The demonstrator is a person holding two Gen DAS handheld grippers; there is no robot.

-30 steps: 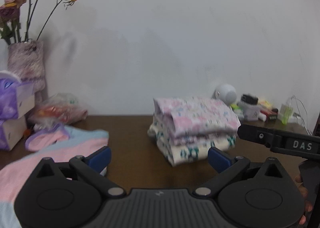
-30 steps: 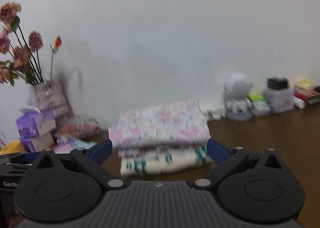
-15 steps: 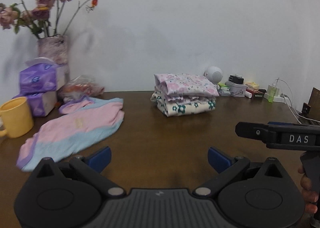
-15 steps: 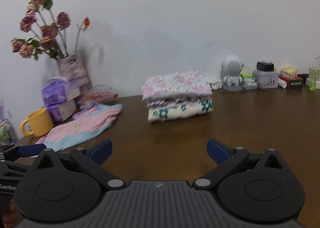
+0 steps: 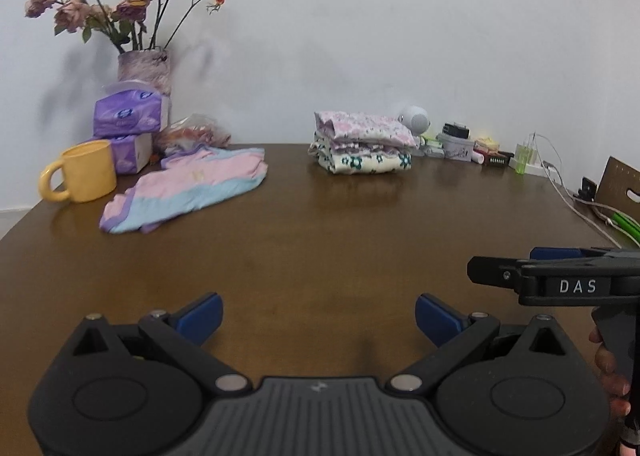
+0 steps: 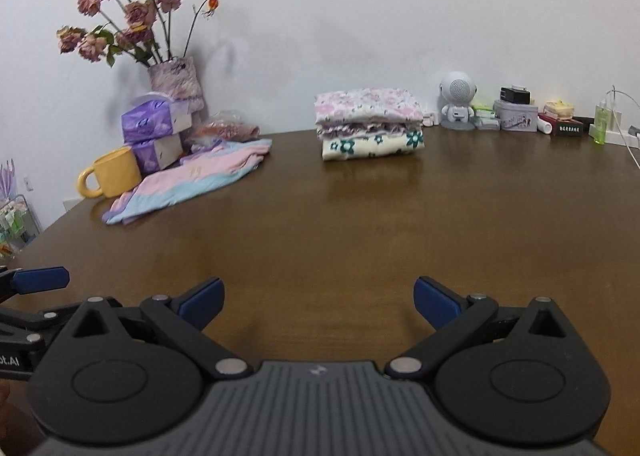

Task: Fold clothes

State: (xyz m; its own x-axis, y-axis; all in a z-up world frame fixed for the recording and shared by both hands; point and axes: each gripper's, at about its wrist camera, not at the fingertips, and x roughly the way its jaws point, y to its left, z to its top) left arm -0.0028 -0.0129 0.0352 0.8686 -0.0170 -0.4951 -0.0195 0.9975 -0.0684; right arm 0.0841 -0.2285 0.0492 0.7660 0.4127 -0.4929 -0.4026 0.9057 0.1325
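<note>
Over the bare brown surface, left tongs and right tongs both gape empty, pink-blue garment unfolded far left.

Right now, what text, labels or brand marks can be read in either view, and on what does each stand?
"DAS": white letters on the right tool's black body, left wrist view.
"ot.AI": cut off at the frame edge, on the left tool's body, right wrist view.
Purple tissue boxes, red box, grey tin: print too small to read.
</note>
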